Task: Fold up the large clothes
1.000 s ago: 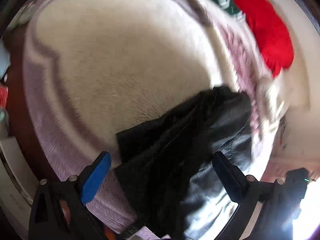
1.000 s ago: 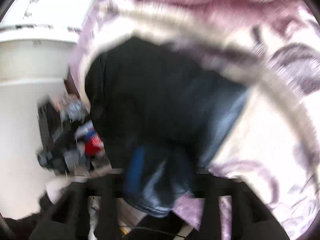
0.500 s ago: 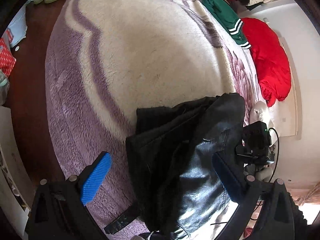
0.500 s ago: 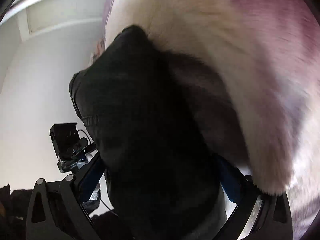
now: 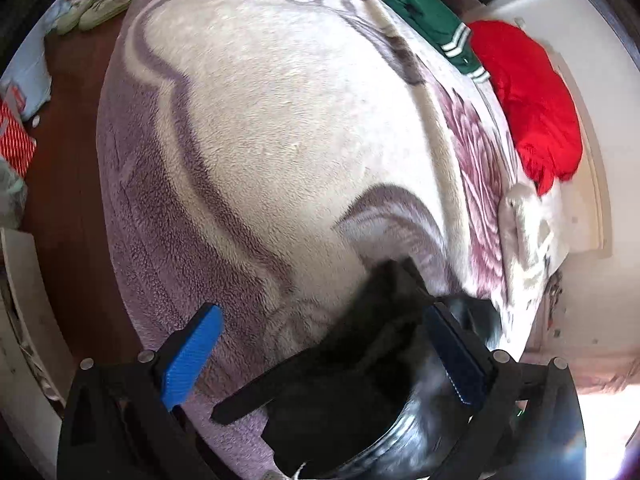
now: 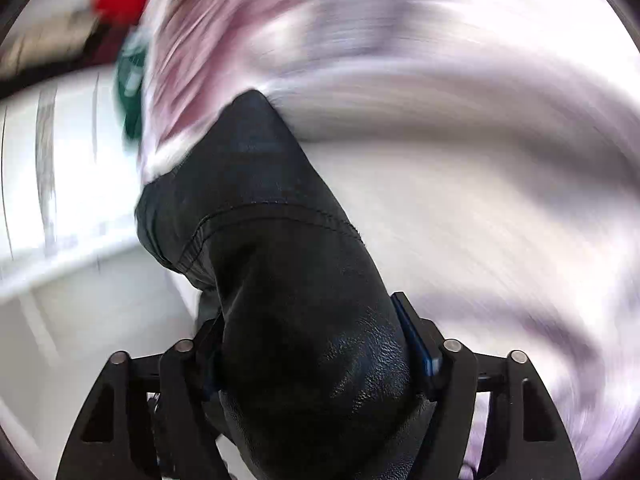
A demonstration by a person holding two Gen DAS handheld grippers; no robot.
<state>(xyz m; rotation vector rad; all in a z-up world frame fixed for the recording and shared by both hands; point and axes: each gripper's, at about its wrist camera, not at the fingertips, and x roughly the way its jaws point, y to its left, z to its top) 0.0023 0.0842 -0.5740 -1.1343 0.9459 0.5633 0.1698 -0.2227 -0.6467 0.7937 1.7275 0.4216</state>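
black jacket [image 6: 280, 280] between right fingers [image 6: 416, 344]

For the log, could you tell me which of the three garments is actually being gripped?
The black leather jacket: the right gripper is clamped on it. The green top and red garment lie untouched at the blanket's far edge.

Quick count around the one purple-and-cream blanket [image 5: 280, 128]: one black leather jacket [image 6: 288, 280], one red garment [image 5: 532, 104] and one green garment [image 5: 432, 20] at its far edge, two pale shoes [image 5: 92, 12] beside it.
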